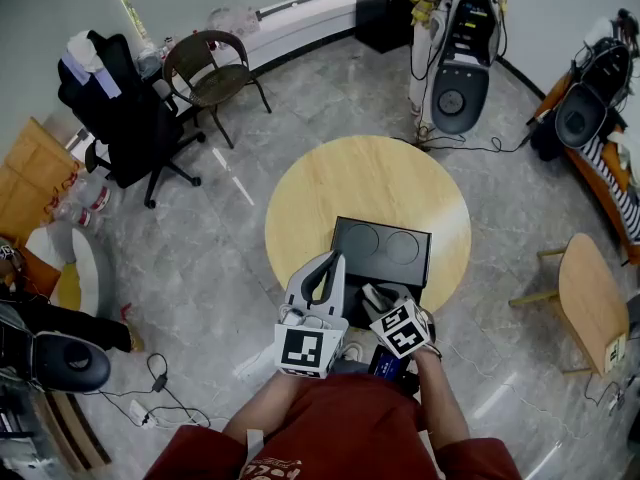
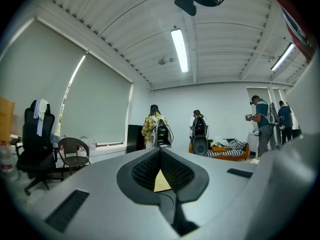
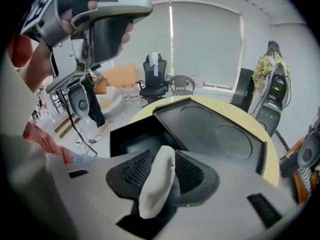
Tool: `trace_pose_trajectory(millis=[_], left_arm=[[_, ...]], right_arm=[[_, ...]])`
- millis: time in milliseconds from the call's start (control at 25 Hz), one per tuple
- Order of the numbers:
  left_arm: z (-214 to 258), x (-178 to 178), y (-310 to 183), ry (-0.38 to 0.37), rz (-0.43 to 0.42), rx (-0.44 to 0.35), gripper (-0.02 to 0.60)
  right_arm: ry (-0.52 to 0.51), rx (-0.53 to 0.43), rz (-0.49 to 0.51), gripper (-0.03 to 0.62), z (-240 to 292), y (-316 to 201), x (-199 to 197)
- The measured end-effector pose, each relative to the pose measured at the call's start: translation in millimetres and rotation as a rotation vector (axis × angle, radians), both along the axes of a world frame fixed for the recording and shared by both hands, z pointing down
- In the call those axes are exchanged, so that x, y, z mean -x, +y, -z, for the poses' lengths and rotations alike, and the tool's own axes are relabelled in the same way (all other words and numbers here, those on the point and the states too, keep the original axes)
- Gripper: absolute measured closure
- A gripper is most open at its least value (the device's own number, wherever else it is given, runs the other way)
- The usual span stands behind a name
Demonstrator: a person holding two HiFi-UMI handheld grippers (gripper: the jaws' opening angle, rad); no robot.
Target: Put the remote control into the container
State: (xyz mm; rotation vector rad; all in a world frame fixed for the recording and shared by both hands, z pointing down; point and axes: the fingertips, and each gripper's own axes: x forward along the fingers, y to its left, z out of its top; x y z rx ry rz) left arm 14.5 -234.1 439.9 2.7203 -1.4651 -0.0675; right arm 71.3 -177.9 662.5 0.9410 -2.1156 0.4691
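Observation:
The white remote control (image 3: 157, 181) stands tilted between the jaws of my right gripper (image 3: 164, 158). The pads stand wide beside it, with a dark gap at the right pad, so it lies loosely rather than pinched. This gripper (image 1: 377, 294) hovers at the near edge of the black container (image 3: 131, 140), whose lid (image 1: 385, 246) lies flipped open with two round recesses. The container's dark inside is just ahead of and below the remote. My left gripper (image 1: 336, 259) is raised above the table's near side, jaws together with nothing in them (image 2: 160, 151).
The container sits on a round wooden table (image 1: 320, 183). A black office chair (image 1: 125, 118) and a wicker chair (image 1: 210, 68) stand to the far left. A wooden stool (image 1: 590, 298) is at the right. Cables (image 1: 160, 393) trail on the floor.

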Motion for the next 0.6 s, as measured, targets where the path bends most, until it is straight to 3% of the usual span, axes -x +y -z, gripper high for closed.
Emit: trace_pose_trajectory(millis=[200, 320, 440, 600], left_arm=[[-6, -2, 5, -0.063, -0.021, 0.032, 0.566], [-1, -2, 5, -0.038, -0.017, 0.017, 0.566], [-1, -4, 7, -0.063, -0.024, 0.026, 0.566], [4, -6, 6, -0.020, -0.017, -0.003, 0.566]], right_arm=[[-0.026, -0.017, -0.014, 0.457, 6, 1, -1], [-0.044, -0.037, -0.028, 0.457, 15, 1, -2], [-0.082, -0.086, -0.052, 0.457, 31, -3, -6], [-0.127, -0.153, -0.084, 0.457, 54, -4, -11]])
